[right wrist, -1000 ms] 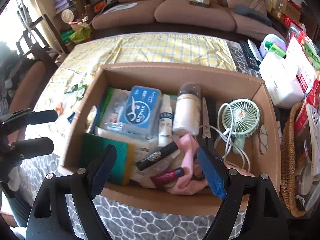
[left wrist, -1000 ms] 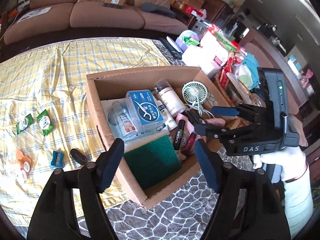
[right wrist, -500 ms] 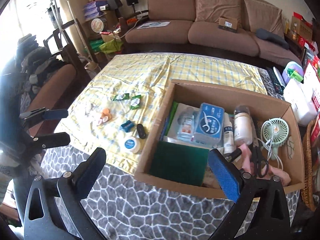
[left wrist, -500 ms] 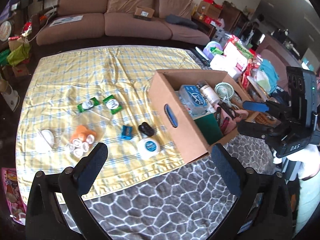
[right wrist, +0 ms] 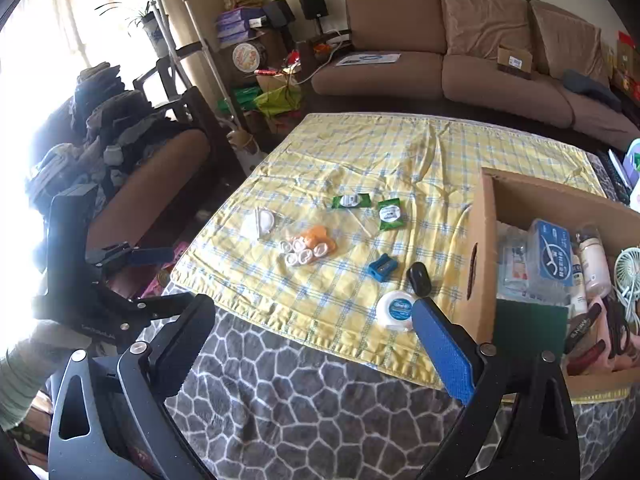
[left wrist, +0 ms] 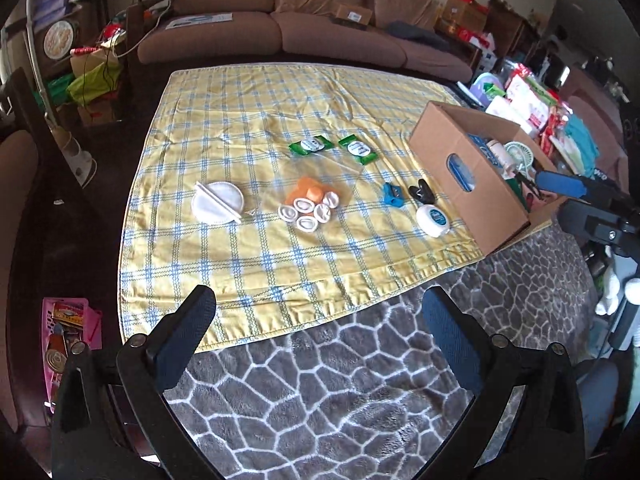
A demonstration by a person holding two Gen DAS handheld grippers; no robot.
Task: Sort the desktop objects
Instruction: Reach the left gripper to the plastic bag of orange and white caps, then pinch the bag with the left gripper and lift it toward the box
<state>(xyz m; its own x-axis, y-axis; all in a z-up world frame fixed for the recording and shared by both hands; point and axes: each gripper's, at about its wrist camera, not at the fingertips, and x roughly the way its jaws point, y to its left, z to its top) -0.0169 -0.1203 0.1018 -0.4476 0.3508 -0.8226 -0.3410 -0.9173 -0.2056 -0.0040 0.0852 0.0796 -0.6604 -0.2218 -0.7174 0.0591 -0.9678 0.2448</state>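
Left gripper [left wrist: 318, 320], right gripper [right wrist: 312, 332]: jaws wide apart, empty, above grey pebble-patterned rug [left wrist: 340, 392]. Beyond, on yellow checked cloth [left wrist: 248, 248]: round white floss case [right wrist: 395, 310], blue sharpener [right wrist: 383, 267], green sachets [right wrist: 389, 213]. Brown cardboard box [right wrist: 476, 264] alongside, well filled.

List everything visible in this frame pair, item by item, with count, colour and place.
cardboard box: 1, brown, right side of the cloth, holding many items
checked cloth: 1, yellow and blue, over the table
green packets: 2, green with white labels, mid-cloth
white caps: about five, white, clustered by an orange piece
round pad: 1, white, left of the caps
sharpener: 1, blue, near the box
black oval object: 1, black, beside the sharpener
floss case: 1, white with blue label, by the box's near corner
grey mat: 1, grey with a white pattern, front
sofa: 1, brown, behind
left gripper: open, empty
right gripper: open, empty
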